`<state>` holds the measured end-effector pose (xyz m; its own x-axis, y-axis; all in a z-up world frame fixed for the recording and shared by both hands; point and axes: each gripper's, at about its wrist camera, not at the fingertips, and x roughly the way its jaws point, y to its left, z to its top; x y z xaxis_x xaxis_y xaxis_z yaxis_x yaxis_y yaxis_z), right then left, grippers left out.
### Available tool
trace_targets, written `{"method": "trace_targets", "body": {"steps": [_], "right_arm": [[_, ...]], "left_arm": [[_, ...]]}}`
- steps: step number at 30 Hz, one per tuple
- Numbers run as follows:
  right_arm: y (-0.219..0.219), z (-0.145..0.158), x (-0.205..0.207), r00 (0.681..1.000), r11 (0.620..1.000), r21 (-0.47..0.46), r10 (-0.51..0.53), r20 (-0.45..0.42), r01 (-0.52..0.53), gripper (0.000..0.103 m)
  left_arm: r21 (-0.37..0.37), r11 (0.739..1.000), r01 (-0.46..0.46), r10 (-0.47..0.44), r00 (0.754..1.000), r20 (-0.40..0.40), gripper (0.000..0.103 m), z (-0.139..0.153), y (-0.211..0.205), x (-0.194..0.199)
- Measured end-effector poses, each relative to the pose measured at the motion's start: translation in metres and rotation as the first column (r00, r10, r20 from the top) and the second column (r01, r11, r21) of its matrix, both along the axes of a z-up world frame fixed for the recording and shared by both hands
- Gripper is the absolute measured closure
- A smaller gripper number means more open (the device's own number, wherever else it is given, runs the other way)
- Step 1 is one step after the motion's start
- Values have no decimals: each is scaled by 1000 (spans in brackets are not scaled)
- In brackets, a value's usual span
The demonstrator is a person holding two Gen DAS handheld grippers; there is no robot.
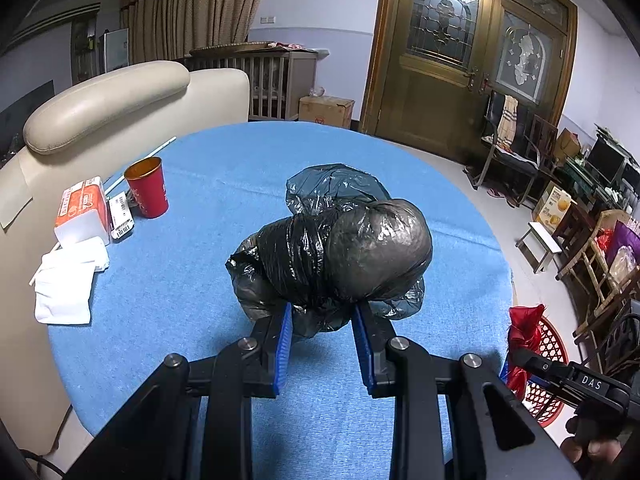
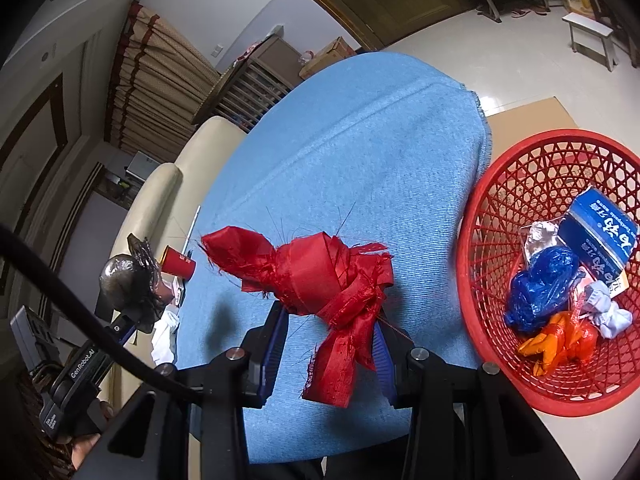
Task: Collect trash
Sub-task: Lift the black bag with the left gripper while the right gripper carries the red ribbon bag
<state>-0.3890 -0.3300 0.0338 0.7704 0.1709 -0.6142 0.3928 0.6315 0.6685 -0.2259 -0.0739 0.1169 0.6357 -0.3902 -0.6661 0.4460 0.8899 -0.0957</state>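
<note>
Trash: left tongs (image 1: 322, 312) clamp one black bag (image 1: 340, 252); right tongs (image 2: 332, 320) clamp one red ribbon (image 2: 320, 276).

The right claw (image 2: 330, 320) grips a knotted red ribbon (image 2: 320, 280) above the blue counter (image 2: 360, 152). To its right sits a red basket (image 2: 484, 208) of trash; far left, the left claw (image 2: 136, 312) holds a black bag (image 2: 120, 276).

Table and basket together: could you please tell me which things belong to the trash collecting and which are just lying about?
Belonging to the job:
black plastic bag in the left gripper
red ribbon bundle in the right gripper
red basket with trash inside

Possibly next, or just lying about:
red cup
tissue pack
white napkins
</note>
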Motion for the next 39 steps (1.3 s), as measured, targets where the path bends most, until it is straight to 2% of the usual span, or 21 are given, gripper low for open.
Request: {"method": "trace_targets", "body": {"steps": [16,30,39], "right_arm": [[-6,-20,-2,999,996,83,-22,-39,25,59],[-4,-38,-1,997,991,128,-23,-67,32,52],[-4,-44,-3,997,989,142,-30,-75,40,51]], "left_arm": [[-3,1000,2,-2,999,-35,73,-10,1,10],[-23,1000,4,-6,996,-84,73,-18,5,24],[-31,1000,5,-8,995,-96,73,-22,5,25]]}}
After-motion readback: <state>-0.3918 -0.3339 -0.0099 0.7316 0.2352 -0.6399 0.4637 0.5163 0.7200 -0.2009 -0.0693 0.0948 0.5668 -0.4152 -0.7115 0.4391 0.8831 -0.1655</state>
